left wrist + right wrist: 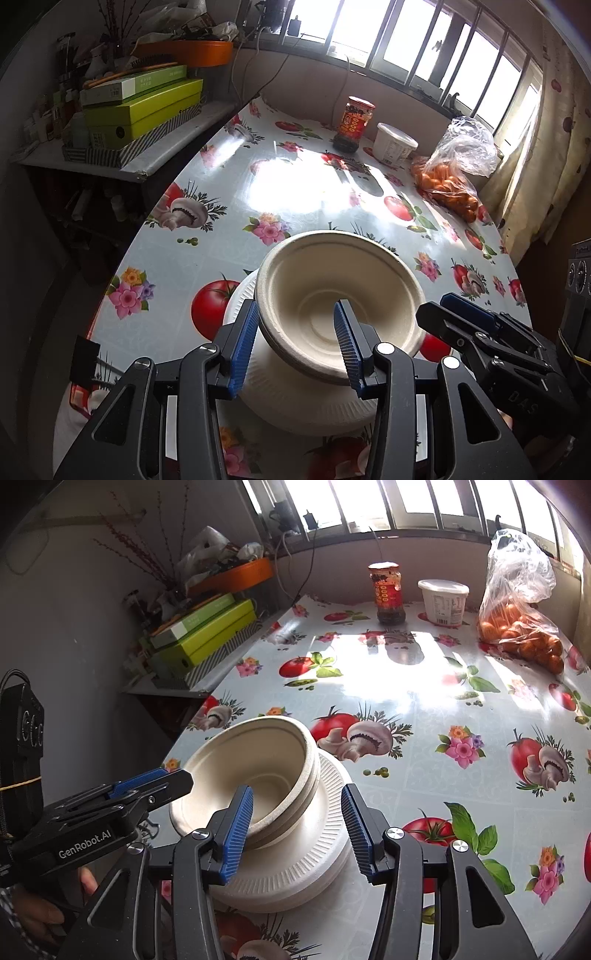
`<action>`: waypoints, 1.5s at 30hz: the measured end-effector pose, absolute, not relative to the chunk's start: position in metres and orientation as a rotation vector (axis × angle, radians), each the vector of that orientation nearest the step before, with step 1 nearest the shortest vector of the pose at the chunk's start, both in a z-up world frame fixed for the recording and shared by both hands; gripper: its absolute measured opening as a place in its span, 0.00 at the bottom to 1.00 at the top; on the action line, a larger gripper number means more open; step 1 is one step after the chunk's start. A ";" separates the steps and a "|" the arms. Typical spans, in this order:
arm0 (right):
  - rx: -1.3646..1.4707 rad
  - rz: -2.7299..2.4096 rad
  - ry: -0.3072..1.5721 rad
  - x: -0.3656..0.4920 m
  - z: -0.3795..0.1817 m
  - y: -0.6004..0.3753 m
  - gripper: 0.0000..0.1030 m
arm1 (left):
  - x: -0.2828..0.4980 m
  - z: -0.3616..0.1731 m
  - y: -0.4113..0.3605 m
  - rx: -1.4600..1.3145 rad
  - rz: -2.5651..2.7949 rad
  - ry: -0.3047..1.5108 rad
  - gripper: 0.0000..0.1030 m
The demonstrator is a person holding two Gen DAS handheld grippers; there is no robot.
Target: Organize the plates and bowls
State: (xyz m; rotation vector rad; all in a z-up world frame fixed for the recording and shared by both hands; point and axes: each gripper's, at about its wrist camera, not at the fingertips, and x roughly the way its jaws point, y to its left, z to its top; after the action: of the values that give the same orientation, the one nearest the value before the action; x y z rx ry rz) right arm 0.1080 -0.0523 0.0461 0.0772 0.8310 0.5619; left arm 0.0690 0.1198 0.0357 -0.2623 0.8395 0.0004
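- While the sun shines in, a stack of cream paper bowls [332, 295] sits tilted on a stack of white ribbed paper plates [295, 402], near the edge of the table closest to the cameras.
- Bowls and plates rest on the shiny tablecloth with tomatoes, mushrooms and flowers [221, 229].
- In the left wrist view, the left gripper [301, 343] has its jaws apart around the near side of the bowls.
- One blue ribbed pad [243, 347] is outside the bowl rim and the other is inside the bowl. The jaws are not squeezing; I can see a gap at the pad inside the bowl.
- In the right wrist view, the right gripper [299, 832] also has its jaws apart.
- Its left pad [238, 834] is at the rim of the bowls, and its other pad is over the edge of the plates, not touching them. It is not pinching anything.
- Each gripper shows in the other one's view, close beside the bowls. A hand [40, 915] holds the left one.
- Far back on the table stand a glass jar with a red label [352, 123], a white plastic tub with a lid [393, 144] and a clear plastic bag of small orange fruit [448, 177].
- Green boxes [142, 107] are piled on a side shelf to the left.
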 end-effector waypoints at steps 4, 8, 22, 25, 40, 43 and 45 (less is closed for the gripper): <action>0.060 0.562 0.796 0.097 0.050 -0.057 0.51 | 0.058 0.043 0.117 -0.232 0.008 0.799 0.43; 0.047 0.561 0.770 0.087 0.052 -0.063 0.53 | 0.046 0.047 0.117 -0.221 0.017 0.770 0.43; -0.005 0.551 0.720 0.051 0.039 -0.082 0.56 | 0.000 0.032 0.113 -0.119 0.050 0.732 0.43; -0.025 0.538 0.734 0.045 0.029 -0.087 0.56 | -0.009 0.022 0.118 -0.118 0.066 0.737 0.43; -0.097 0.511 0.817 0.034 -0.017 -0.098 0.56 | -0.015 -0.026 0.130 -0.138 0.113 0.844 0.43; -0.104 0.507 0.827 0.033 -0.021 -0.096 0.56 | -0.014 -0.034 0.128 -0.142 0.113 0.866 0.43; -0.108 0.500 0.829 0.033 -0.023 -0.096 0.56 | -0.012 -0.037 0.126 -0.135 0.109 0.876 0.43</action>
State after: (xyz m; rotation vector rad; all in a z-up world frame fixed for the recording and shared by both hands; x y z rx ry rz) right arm 0.0326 -0.0956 -0.0225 -0.1079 0.8286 0.5001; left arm -0.0122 0.1263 -0.0368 -0.1352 0.8757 0.1088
